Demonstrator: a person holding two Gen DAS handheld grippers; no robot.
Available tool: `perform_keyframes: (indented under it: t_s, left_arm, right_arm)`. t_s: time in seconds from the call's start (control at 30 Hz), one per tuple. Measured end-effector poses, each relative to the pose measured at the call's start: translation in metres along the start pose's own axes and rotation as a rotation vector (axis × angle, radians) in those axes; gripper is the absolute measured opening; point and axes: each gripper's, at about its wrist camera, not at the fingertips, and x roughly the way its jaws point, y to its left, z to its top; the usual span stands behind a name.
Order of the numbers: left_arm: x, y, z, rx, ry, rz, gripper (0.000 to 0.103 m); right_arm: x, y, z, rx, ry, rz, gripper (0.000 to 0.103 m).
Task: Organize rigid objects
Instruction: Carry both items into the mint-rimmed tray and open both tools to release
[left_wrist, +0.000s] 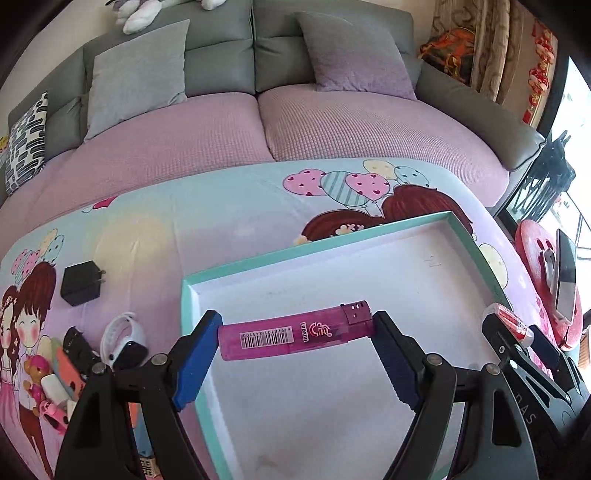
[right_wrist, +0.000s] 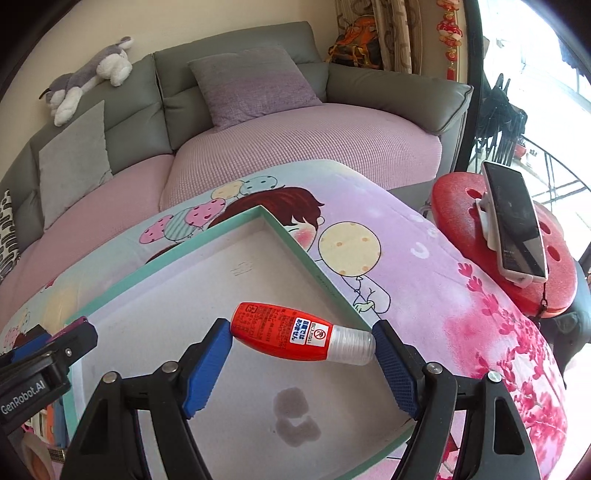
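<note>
My left gripper (left_wrist: 297, 334) is shut on a pink lighter (left_wrist: 295, 334), held by its ends across the fingers above the teal-rimmed white tray (left_wrist: 461, 225). My right gripper (right_wrist: 301, 338) is shut on a small red bottle (right_wrist: 288, 330) with a clear cap, held end to end over the same tray (right_wrist: 291, 236). The right gripper with the red bottle also shows at the right edge of the left wrist view (left_wrist: 517, 328). The left gripper shows at the left edge of the right wrist view (right_wrist: 55, 350).
Left of the tray on the cartoon-print blanket lie a black charger (left_wrist: 81, 282), a white smartwatch (left_wrist: 123, 339) and a heap of small toys (left_wrist: 48, 384). A phone on a stand (right_wrist: 513, 221) sits on a red stool (right_wrist: 461, 214) at the right. A sofa is behind.
</note>
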Motion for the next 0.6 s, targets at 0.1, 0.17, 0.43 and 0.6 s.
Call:
perform_keyframes:
  t_s: [0.1, 0.17, 0.43, 0.6]
  left_arm:
    - [0.013, -0.007, 0.001, -0.007, 0.007, -0.017, 0.083]
    - [0.019, -0.009, 0.001, -0.013, 0.008, -0.019, 0.083]
    - [0.031, -0.006, -0.003, -0.051, 0.022, -0.029, 0.083]
    - [0.029, 0.0, -0.004, -0.078, 0.009, -0.008, 0.085]
  right_arm:
    - [0.004, -0.004, -0.001, 0.006, 0.008, 0.0, 0.08]
    - [0.005, -0.005, -0.001, 0.007, 0.008, -0.006, 0.08]
    - [0.006, -0.006, -0.001, 0.012, 0.009, 0.003, 0.08]
    - [0.007, -0.005, -0.001, 0.008, 0.011, 0.001, 0.08]
